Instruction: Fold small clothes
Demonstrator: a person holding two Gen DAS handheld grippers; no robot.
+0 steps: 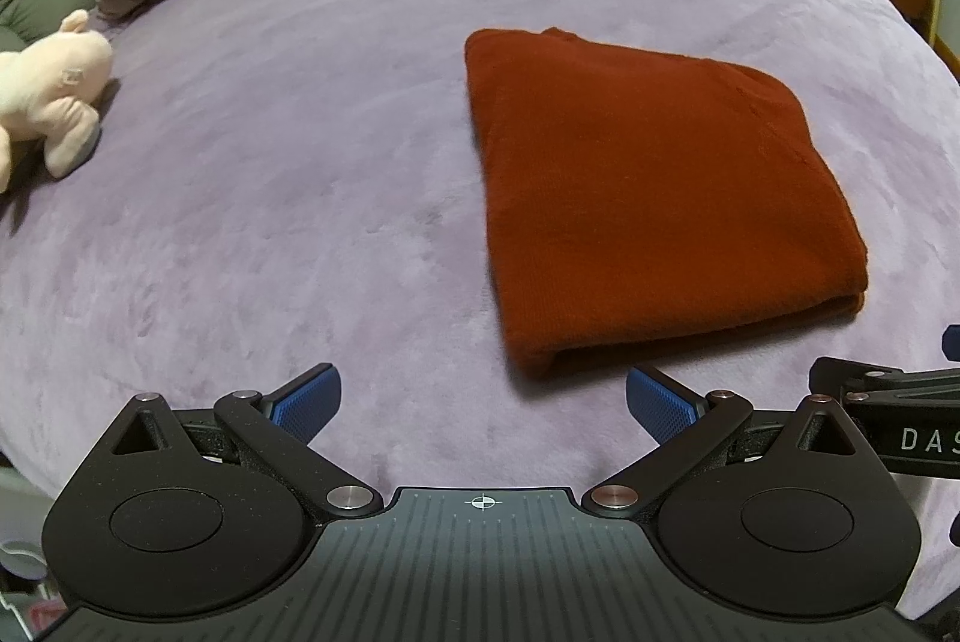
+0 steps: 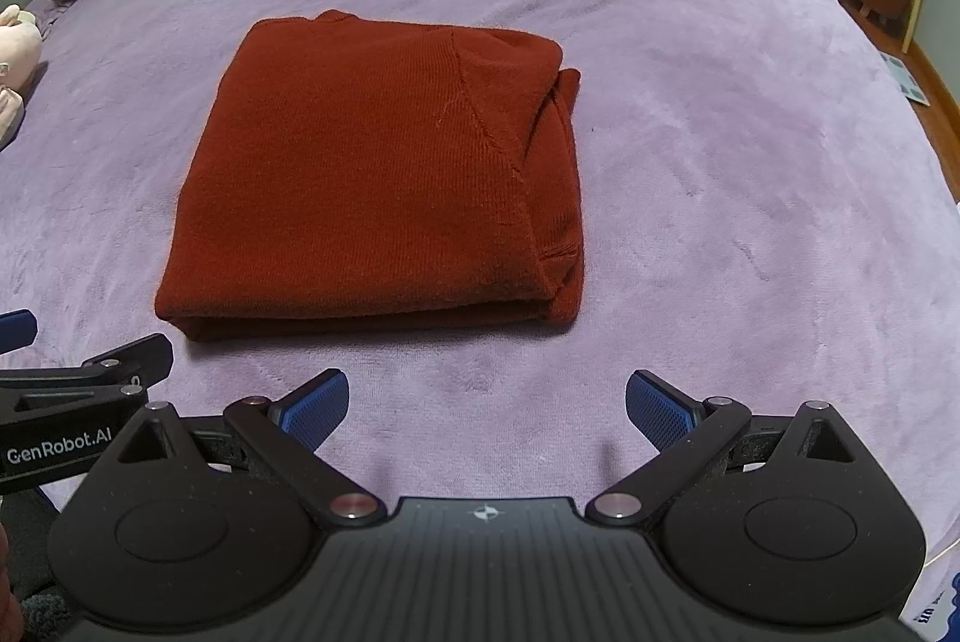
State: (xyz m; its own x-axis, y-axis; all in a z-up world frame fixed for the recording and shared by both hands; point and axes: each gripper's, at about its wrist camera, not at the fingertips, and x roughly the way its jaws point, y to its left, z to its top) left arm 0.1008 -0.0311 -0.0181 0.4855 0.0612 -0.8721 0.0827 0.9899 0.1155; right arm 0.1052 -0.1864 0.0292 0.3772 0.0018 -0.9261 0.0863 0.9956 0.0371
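Left hand-held gripper [image 1: 483, 402] hangs wide and empty, short of the folded red sweater [image 2: 384, 174] lying mid-bed [image 2: 720, 162]; right hand-held gripper [image 2: 486, 405] likewise wide. Judged nearly done: tuck the loose right-side layers flush, pressing lightly

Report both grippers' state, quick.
Left gripper: open, holding nothing, short of the folded rust-red knit sweater.
Right gripper: open, holding nothing, over the lilac plush bedspread.
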